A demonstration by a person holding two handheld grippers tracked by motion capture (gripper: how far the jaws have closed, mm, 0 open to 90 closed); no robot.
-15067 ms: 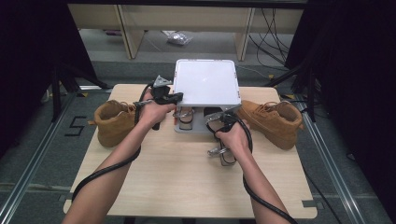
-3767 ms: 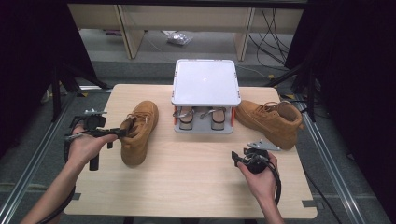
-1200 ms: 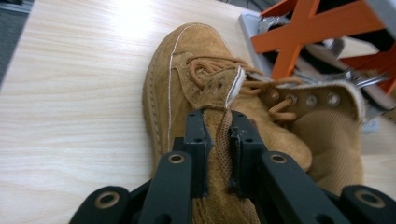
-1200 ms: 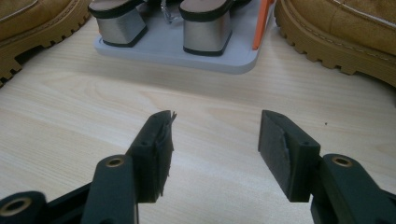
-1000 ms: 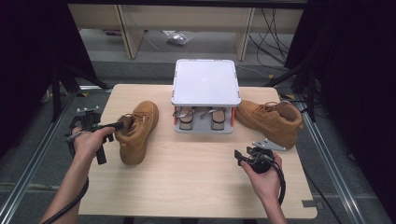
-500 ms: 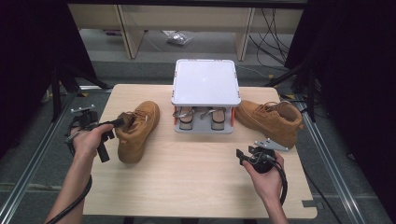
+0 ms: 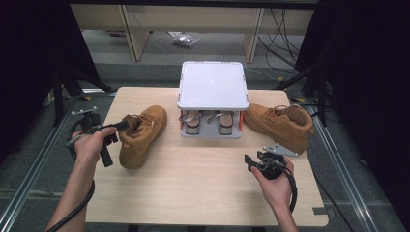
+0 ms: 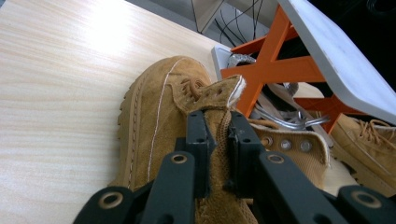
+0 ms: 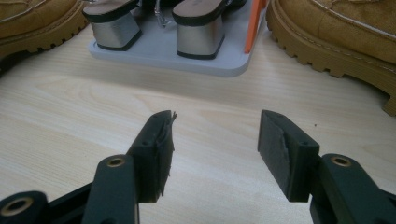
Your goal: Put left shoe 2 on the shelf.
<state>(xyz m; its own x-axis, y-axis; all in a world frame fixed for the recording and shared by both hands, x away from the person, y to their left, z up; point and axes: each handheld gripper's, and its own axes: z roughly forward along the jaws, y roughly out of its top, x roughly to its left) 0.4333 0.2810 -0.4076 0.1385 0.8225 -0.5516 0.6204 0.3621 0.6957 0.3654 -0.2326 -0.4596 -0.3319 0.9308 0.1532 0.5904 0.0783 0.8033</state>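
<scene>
1. High view first: the desk (image 7: pixel 203 183) carries a white two-tier shoe rack (image 7: pixel 212 89) at the back middle, with one tan boot on each side of it.
2. The right boot (image 7: pixel 280 126) lies just beside the rack's right end, untouched, toe toward the rack.
3. The left boot (image 7: pixel 142 135) is the one you are working on. It sits on its sole at the left of the desk, near the rack but apart from it, toe pointing up-desk toward the rack's left corner.
4. Under the rack's top, a pair of block-heeled sandals (image 9: pixel 154 23) fills the lower tier, so the free space looks to be the white top.
5. Your left claw (image 8: pixel 217 140) is pinched tight on the boot's tongue (image 8: pixel 219 93), just under its top edge. That is a soft hold: I would lift slowly and keep the sole level, because the heavy toe will likely swing down.
6. Your right claw (image 9: pixel 212 149) hovers wide and holds nothing, low over bare desk in front of the rack. Bringing it to the boot's heel or collar would steady the carry.
</scene>
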